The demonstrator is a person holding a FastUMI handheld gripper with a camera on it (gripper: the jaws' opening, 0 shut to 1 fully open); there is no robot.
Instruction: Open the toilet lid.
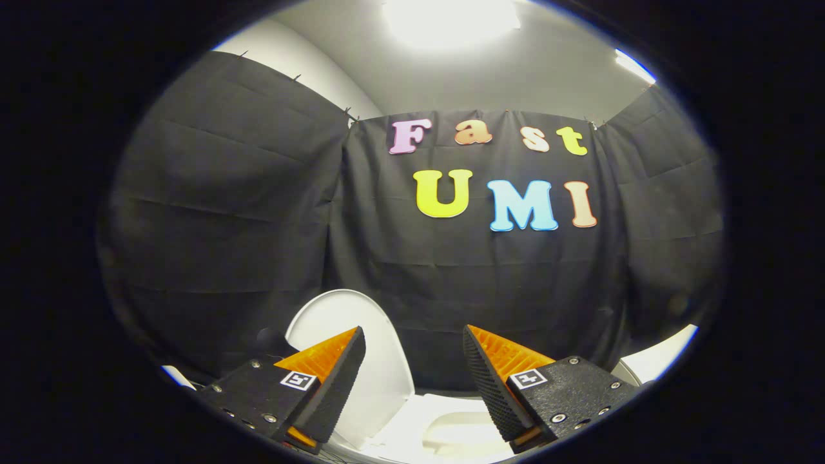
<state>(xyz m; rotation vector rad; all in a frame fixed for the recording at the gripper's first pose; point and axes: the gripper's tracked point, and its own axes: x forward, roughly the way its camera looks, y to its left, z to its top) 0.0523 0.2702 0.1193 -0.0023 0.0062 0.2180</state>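
The booth's black cloth wall (258,212) forms the backdrop, with a pale ceiling and a bright ceiling light (451,19) above it. Below the wall sits the white toilet (412,428), low in the scene and partly screened by the fingers. Its toilet lid (380,361) stands raised, close to upright and leaning back toward the wall; it rises just beyond the left finger, and part of its surface shows in the gap between the two fingers. The seat and bowl opening (461,432) lie exposed just ahead of and below the fingers. The hand-held gripper (414,367) is spread wide, with a clear gap between its fingers (335,380), and grips nothing; neither finger touches the lid. Judged from this arrangement, the opening step appears complete, since the lid is already up and free of the gripper. The next move would call for drawing the gripper clear of the toilet without brushing the lid, so the lid is not knocked forward.
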